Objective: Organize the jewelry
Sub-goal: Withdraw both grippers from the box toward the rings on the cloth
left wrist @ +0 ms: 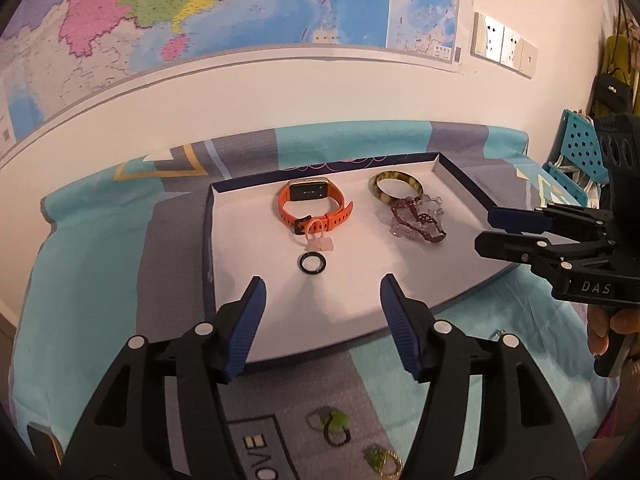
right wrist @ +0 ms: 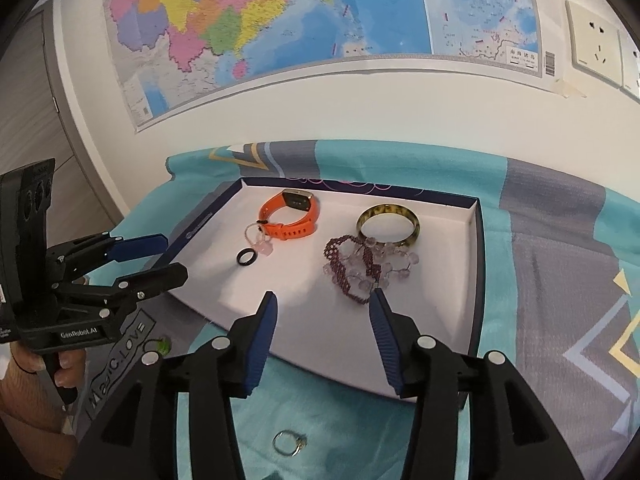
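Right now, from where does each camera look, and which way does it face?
Left wrist: on the left gripper, facing the tray and wall map; right gripper and fingers show at right.
Right wrist: on the right gripper, same direction; left gripper at left.
Shared: orange watch, black ring, bangle.

Both wrist views look obliquely down from near; the tray point(left wrist: 224, 200) point(right wrist: 474, 216), toward twelve o'clock, is shared.

An orange watch point(left wrist: 314, 208), black ring point(left wrist: 312, 262), mottled bangle point(left wrist: 395, 187) and tangled beaded bracelets point(left wrist: 416, 220) are laid in the white-lined box point(left wrist: 224, 240), while further rings point(left wrist: 334, 426) are left outside on the cloth.
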Action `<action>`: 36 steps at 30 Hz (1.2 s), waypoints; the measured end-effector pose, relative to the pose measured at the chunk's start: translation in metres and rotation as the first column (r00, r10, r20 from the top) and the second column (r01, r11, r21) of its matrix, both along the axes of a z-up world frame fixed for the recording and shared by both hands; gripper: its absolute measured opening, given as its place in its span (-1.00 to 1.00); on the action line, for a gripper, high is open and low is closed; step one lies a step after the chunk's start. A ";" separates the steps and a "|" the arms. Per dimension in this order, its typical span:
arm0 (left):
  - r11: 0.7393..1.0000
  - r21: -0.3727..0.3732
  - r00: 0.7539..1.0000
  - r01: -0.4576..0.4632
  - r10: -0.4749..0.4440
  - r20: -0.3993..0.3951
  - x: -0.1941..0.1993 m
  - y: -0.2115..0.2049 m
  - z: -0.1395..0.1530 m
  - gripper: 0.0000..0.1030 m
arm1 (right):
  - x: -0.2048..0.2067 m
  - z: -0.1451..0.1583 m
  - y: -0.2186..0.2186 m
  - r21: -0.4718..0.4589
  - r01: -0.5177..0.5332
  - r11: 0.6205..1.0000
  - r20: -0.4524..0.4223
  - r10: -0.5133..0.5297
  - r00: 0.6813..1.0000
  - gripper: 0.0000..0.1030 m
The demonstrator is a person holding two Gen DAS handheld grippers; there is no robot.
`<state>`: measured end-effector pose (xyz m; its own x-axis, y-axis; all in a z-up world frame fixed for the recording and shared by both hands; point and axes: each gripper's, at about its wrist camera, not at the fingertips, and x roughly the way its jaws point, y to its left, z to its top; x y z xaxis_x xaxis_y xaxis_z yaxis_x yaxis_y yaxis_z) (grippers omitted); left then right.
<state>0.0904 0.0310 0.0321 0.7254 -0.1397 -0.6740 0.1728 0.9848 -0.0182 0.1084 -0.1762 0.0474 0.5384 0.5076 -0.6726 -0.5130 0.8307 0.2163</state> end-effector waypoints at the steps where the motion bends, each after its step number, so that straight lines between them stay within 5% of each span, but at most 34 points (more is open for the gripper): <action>1: 1.000 -0.003 1.000 -0.006 0.006 0.003 -0.003 0.003 0.001 0.17 | -0.004 0.000 0.000 0.004 -0.005 1.000 -0.002 0.005 1.000 -0.07; 21: 0.992 -0.048 0.994 -0.113 0.113 -0.004 -0.038 0.043 -0.005 0.23 | -0.042 -0.011 -0.012 0.028 -0.012 1.000 -0.037 0.013 0.999 0.13; 36: 0.993 -0.059 0.993 -0.101 0.097 -0.063 -0.059 0.046 -0.026 0.23 | -0.055 -0.027 -0.037 0.024 0.039 0.999 -0.088 -0.037 0.995 0.13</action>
<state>0.0310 0.0766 0.0063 0.6966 -0.1121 -0.7087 0.0711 0.9936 -0.0873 0.0537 -0.2135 0.0206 0.4972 0.5058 -0.7050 -0.4596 0.8427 0.2804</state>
